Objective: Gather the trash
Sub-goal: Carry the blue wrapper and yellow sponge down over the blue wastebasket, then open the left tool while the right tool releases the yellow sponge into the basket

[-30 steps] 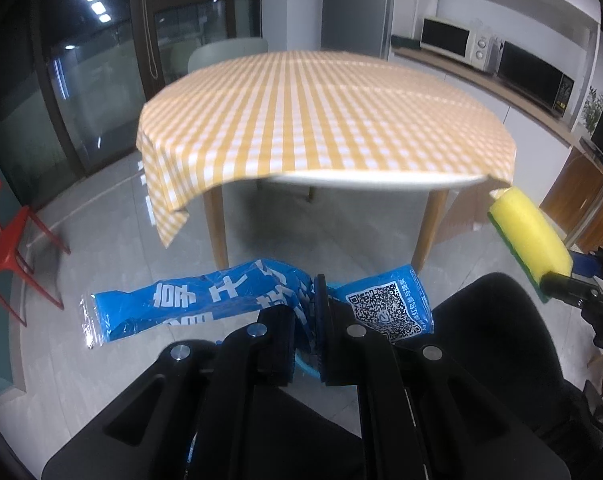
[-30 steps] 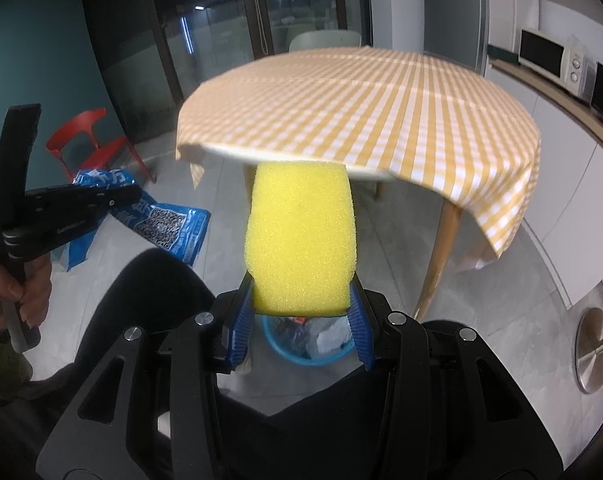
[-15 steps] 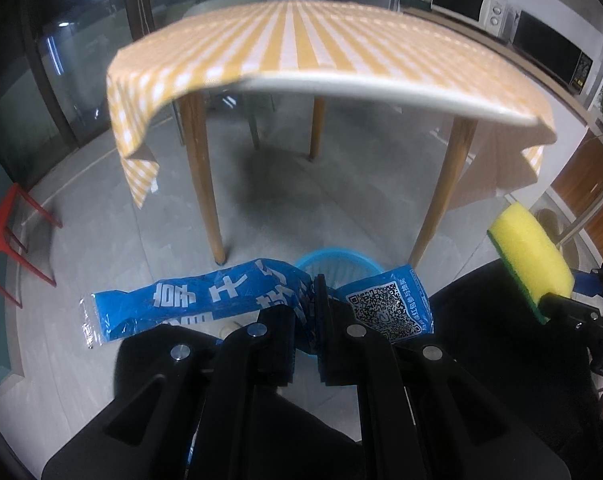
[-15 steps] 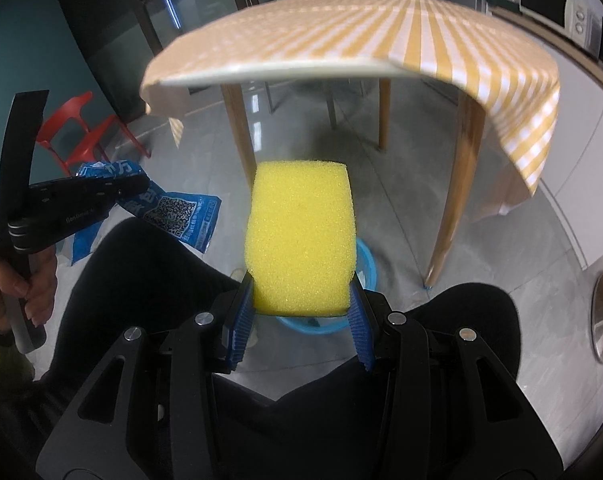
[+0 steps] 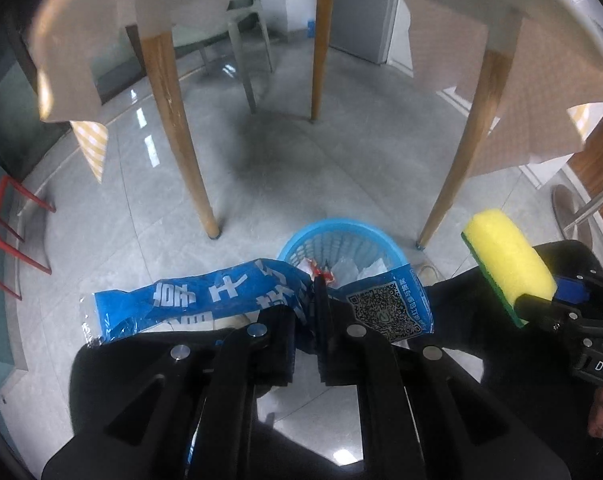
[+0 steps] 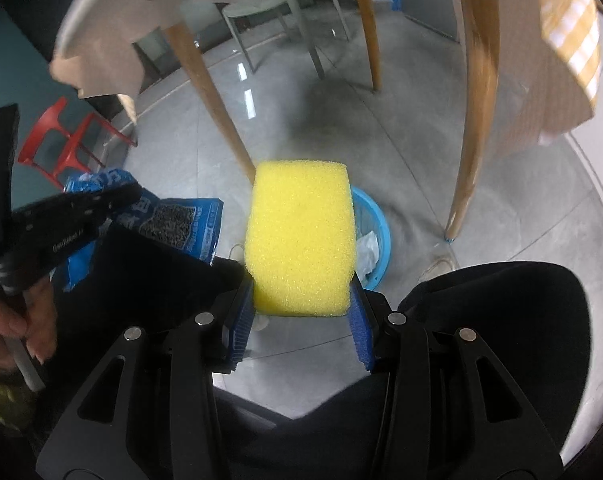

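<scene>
— Count of things?

— One blue wrapper (image 5: 257, 300), one yellow sponge (image 6: 301, 236), one blue basket (image 5: 337, 244), two grippers. Three wooden table legs (image 5: 173, 120) in the left wrist view, one red chair (image 6: 69, 140) off to the side, one pale green chair (image 5: 249, 40) beyond the table.

— Lie of the wrapper?

— Long axis running left to right across the left wrist view, printed characters on the left stretch, a QR code on the right end. Left end sagging a little lower. Hanging over the near rim of the basket, with crumpled white scraps and a red bit visible inside.

— And the sponge?

— Long axis pointing forward, away from the right gripper (image 6: 301, 320), over the basket's left half in the right wrist view. Thin green layer along one side, seen from the left wrist view (image 5: 509, 268).

— Fingers?

— Left gripper (image 5: 307, 332) nearly closed, pinching the wrapper near its middle, a narrow gap filled by bunched blue film. Right one spread wide enough for the sponge's width, blue pads (image 6: 359, 324) pressed against both sides of its near end.

— Height?

— Both held above the grey floor (image 5: 281, 160), below the tabletop edge.
</scene>
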`<state>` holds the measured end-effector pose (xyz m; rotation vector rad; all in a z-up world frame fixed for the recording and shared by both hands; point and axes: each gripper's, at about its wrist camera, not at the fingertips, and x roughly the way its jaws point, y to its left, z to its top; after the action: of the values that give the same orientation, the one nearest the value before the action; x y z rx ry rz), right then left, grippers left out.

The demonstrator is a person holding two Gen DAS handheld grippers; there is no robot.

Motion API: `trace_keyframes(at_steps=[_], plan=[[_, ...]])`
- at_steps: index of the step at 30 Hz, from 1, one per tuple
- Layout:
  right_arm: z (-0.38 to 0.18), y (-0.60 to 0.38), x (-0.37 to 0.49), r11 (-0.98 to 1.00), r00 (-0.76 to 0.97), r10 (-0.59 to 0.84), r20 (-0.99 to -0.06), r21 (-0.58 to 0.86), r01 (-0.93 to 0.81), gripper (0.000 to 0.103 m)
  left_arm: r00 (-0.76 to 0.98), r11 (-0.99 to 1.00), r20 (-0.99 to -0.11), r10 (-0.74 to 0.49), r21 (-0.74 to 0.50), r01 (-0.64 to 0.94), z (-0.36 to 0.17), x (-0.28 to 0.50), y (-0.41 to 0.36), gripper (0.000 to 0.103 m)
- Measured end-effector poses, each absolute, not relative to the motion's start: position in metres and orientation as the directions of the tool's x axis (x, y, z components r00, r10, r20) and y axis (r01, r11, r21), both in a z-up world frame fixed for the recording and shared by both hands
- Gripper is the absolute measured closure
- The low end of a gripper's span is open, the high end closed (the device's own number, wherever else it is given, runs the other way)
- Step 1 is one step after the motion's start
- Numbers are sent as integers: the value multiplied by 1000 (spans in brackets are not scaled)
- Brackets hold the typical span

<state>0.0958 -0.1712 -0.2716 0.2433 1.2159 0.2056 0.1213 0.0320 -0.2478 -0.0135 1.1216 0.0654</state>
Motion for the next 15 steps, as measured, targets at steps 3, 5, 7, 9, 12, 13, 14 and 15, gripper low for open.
trace_keyframes(at_steps=[3,5,7,9,12,13,14,15], plan=[[-288,-172,110,956,308,278,-910,292,-1,63,407,998,-912,56,35,-59,-261,135,31,96],[-299,-172,120,956,290,276,-916,292,12,63,388,997,-920,60,38,-64,-271,145,31,96],[-310,-173,128,951,273,287,-918,307,30,63,366,997,-928,66,43,-72,-284,155,34,96],[-324,-176,138,944,252,303,-919,326,56,63,343,996,-937,70,45,-79,-292,165,35,96],[-345,-180,152,937,213,314,-925,338,91,63,303,995,-950,74,49,-89,-309,177,41,96],[-350,-179,155,937,206,312,-928,336,94,63,289,995,-955,74,50,-88,-315,180,42,96],[-355,-179,160,938,196,310,-930,333,97,63,279,995,-957,76,53,-88,-320,181,43,96],[-360,-178,164,938,189,310,-932,333,100,63,262,995,-962,79,58,-84,-327,185,43,96]])
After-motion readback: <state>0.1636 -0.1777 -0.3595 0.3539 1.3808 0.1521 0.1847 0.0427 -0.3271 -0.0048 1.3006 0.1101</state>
